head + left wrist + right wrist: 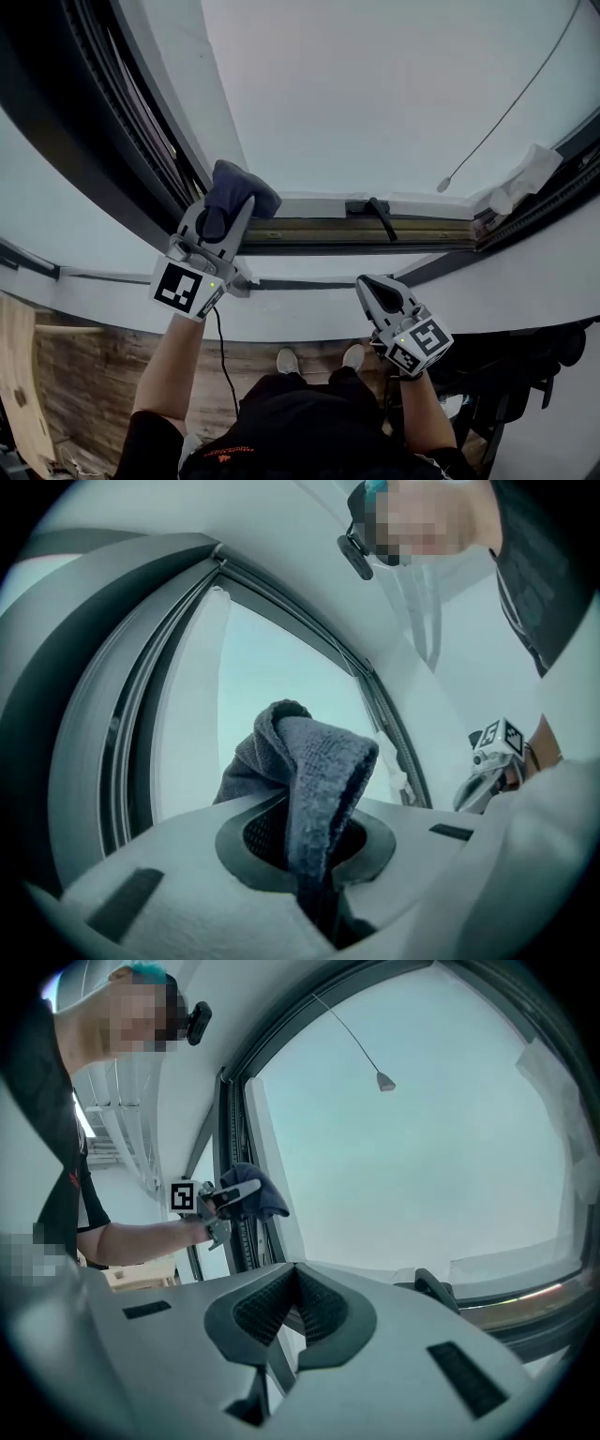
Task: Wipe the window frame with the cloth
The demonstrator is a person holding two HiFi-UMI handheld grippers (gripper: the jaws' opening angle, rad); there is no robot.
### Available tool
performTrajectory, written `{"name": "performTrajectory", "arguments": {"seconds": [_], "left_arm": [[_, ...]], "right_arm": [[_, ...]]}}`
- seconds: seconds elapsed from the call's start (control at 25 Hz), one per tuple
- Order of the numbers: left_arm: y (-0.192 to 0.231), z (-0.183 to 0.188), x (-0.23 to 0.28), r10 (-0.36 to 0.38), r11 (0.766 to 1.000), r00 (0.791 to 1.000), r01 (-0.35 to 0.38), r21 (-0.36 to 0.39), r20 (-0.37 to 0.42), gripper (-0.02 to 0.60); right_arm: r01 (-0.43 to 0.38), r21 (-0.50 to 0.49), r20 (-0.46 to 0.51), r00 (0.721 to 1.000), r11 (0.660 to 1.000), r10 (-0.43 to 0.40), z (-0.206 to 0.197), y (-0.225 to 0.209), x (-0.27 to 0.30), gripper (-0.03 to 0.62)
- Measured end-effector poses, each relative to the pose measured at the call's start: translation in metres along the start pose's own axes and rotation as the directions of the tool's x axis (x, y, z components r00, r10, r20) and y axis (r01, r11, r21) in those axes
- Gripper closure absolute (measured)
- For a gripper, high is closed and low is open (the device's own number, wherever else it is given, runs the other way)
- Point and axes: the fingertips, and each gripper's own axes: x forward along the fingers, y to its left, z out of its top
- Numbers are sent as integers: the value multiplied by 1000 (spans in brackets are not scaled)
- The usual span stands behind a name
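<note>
Head view: left gripper (pixel 232 204) fingers clamping cloth (pixel 246 183), tips hidden; right gripper (pixel 373 287) fingers together.

A dark grey-blue cloth (pixel 239 190), grey grippers with black-and-white marker squares, and a dark window frame (pixel 131 141).

The dark blue-grey cloth (pixel 314 761) has a soft, napped terry pile, matt and rough. The left hand-held gripper (pixel 314 860) is smooth, matt pale-grey plastic with dark ribbed pads (pixel 262 832); the right hand-held gripper (pixel 286 1321) looks the same. The dark window frame (pixel 366 232) looks like matt painted metal, and the window pane (pixel 375 94) is smooth glass. The brown floor (pixel 84 375) shows rough wood grain.
</note>
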Motion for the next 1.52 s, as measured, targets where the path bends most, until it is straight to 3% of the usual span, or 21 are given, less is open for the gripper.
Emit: {"name": "performTrajectory", "arguments": {"seconds": [0.16, 0.36, 0.52, 0.64, 1.16, 1.52], "left_arm": [[24, 38, 24, 103, 987, 994, -107, 117, 44, 538], [43, 76, 50, 235, 942, 970, -242, 232, 56, 538], [48, 91, 72, 291, 913, 956, -292, 286, 47, 538], [47, 91, 91, 315, 904, 949, -308, 296, 28, 538], [-16, 92, 180, 247, 935, 969, -239, 263, 2, 538], [-90, 89, 244, 100, 958, 995, -90, 273, -23, 538]], "right_arm": [[-33, 2, 5, 999, 999, 33, -2, -11, 0, 591], [-68, 1, 12, 998, 998, 68, 5, -31, -17, 591], [-76, -4, 7, 997, 997, 76, 8, -52, -35, 591], [-74, -3, 9, 997, 997, 74, 10, -69, -50, 591], [-41, 26, 39, 998, 999, 40, 8, -117, -109, 591], [-8, 57, 68, 998, 998, 5, 2, -140, -141, 591]]}}
